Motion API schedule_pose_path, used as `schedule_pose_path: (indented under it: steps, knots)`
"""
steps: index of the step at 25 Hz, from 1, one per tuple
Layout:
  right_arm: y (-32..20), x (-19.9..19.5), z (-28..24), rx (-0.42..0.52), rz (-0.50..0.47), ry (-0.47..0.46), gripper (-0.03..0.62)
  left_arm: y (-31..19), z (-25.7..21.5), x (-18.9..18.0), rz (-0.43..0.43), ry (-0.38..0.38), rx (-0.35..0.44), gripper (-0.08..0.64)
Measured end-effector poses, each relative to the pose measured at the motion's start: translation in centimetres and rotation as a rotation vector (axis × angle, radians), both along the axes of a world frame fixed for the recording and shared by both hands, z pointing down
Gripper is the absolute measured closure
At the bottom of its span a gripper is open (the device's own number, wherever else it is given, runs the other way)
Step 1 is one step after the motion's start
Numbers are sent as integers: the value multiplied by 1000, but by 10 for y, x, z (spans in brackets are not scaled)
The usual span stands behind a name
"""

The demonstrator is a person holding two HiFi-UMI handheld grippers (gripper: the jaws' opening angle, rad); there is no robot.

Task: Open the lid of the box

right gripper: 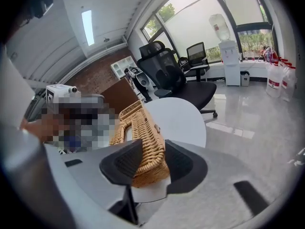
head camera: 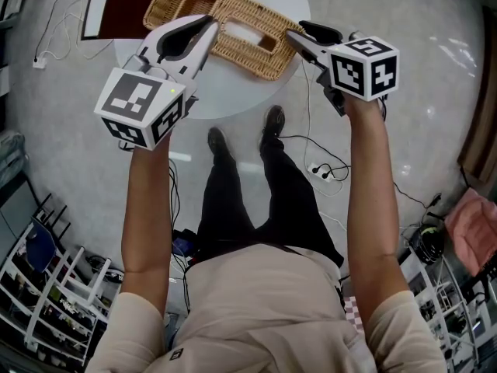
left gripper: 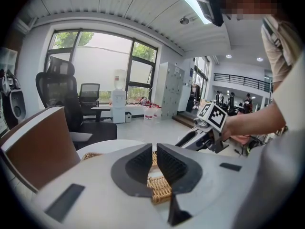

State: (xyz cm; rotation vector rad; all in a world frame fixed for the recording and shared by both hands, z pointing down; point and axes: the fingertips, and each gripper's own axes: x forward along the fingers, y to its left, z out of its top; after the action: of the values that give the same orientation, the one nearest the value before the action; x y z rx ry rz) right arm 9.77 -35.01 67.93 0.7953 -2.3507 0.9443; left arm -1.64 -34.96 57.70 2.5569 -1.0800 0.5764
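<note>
Holds right gripper (right gripper: 152, 149) wide astride wicker box (head camera: 233, 49) end, likely to catch the lid (head camera: 248, 10), left gripper (left gripper: 153, 149) poised nearly closed, empty, for bracing.

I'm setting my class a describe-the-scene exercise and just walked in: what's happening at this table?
A person holds a gripper in each hand over a wicker box on a round white table. The right gripper is open, its jaws either side of one end of the box, not clamping it. The left gripper hovers above the box, jaws nearly together on nothing. The lid looks shut.
</note>
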Motion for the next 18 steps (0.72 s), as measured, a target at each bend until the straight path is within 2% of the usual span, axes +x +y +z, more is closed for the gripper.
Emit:
schedule_pose_path:
  steps: [5, 14, 18]
  knots:
    - [0, 1, -3, 17, -2, 34, 472, -2, -2, -5, -5, -1, 4, 535]
    - [2, 5, -39, 60, 22, 15, 536, -1, -19, -14, -11, 0, 20, 535]
    - [7, 1, -57, 81, 7, 12, 546, 1, -29, -19, -11, 3, 28, 535]
